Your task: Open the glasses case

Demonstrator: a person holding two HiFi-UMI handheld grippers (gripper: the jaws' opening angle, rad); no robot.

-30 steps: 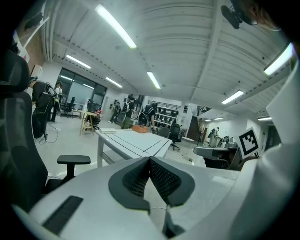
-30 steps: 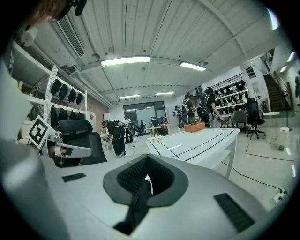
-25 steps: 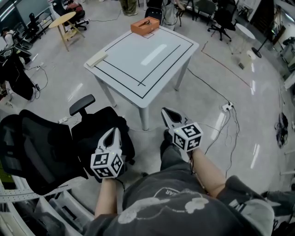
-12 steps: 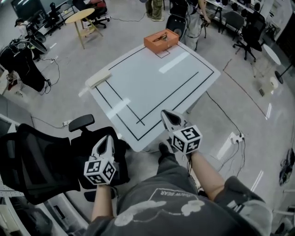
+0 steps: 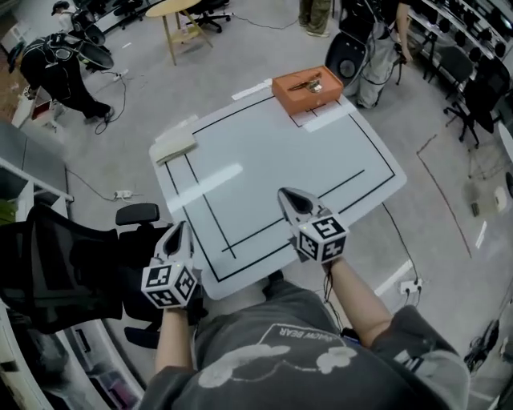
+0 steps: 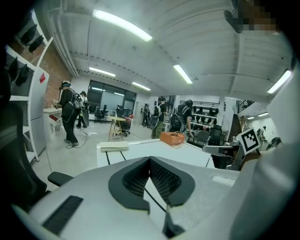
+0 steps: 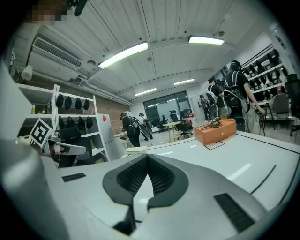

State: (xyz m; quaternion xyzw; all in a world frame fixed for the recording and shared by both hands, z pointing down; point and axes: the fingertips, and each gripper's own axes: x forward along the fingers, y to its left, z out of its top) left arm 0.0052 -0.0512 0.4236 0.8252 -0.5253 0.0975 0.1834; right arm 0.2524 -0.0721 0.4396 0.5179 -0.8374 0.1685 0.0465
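Observation:
An orange box-shaped case (image 5: 307, 88) with a dark object lying on top stands at the far edge of the white table (image 5: 272, 160); it also shows as the orange case (image 6: 172, 138) and the orange case (image 7: 215, 131) in the two gripper views. My left gripper (image 5: 178, 228) is shut and empty, just off the table's near left edge. My right gripper (image 5: 284, 193) is shut and empty above the table's near part. In their own views, the left gripper (image 6: 149, 159) and the right gripper (image 7: 147, 156) have their pads meeting with nothing between. Both are far from the case.
A flat cream object (image 5: 175, 149) lies at the table's far left corner. A black office chair (image 5: 56, 264) stands close on my left. People (image 5: 377, 32) stand behind the table, beside a round wooden table (image 5: 180, 8). A power strip (image 5: 411, 284) and cables lie on the floor at right.
I have come closer to the table. Both grippers moved forward with me; the right one now hangs over the tabletop, the left one reaches its near edge. Both stayed shut.

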